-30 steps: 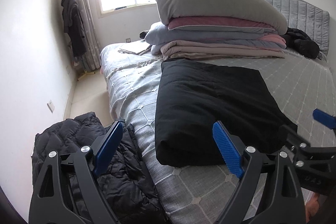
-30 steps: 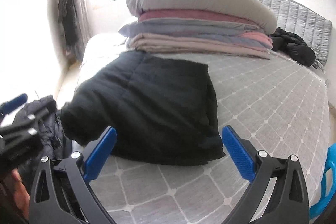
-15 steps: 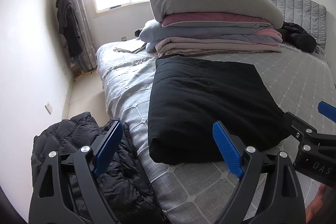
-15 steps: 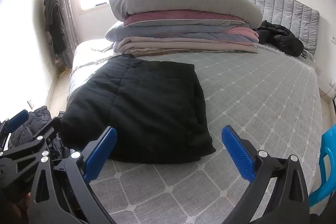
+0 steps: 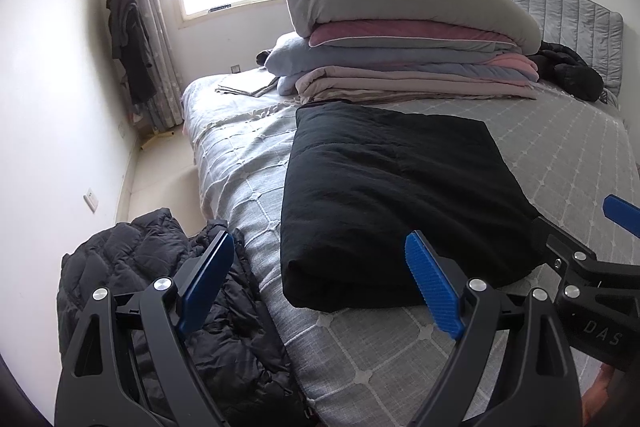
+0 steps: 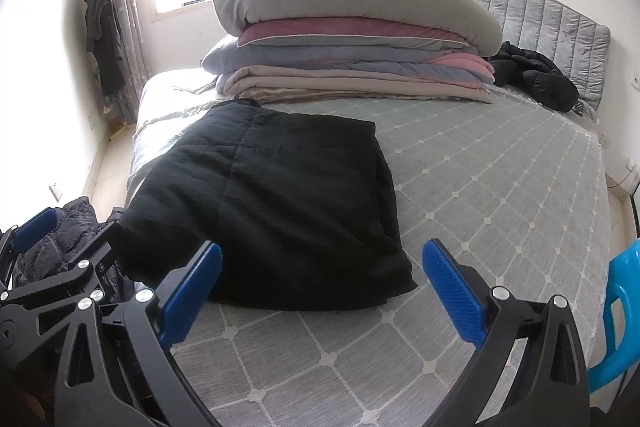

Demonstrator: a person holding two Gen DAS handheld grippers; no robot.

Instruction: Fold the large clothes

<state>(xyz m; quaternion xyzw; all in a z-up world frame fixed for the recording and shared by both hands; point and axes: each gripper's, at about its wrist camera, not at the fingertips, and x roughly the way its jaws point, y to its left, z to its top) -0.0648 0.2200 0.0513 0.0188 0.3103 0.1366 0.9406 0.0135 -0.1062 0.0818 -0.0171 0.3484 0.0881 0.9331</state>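
A black padded garment [image 5: 392, 203] [image 6: 272, 203] lies folded into a thick rectangle on the grey quilted bed [image 5: 560, 155] [image 6: 500, 187], near its front left corner. My left gripper [image 5: 320, 279] hovers open just short of the bundle's near edge, with nothing between its blue pads. My right gripper [image 6: 320, 291] is also open and empty, held over the bed before the bundle's near right corner. Each gripper shows at the edge of the other's view.
A stack of folded quilts and pillows [image 5: 400, 39] [image 6: 352, 43] fills the bed's far side. A black puffer jacket [image 5: 168, 299] lies heaped beside the bed's left edge. More dark clothing [image 6: 536, 79] sits by the headboard. A blue plastic chair [image 6: 616, 315] stands at the right.
Both views have pulled back a little from the bundle and steadied; the blur in the right wrist view is gone. The garment has not moved and both grippers stay open.
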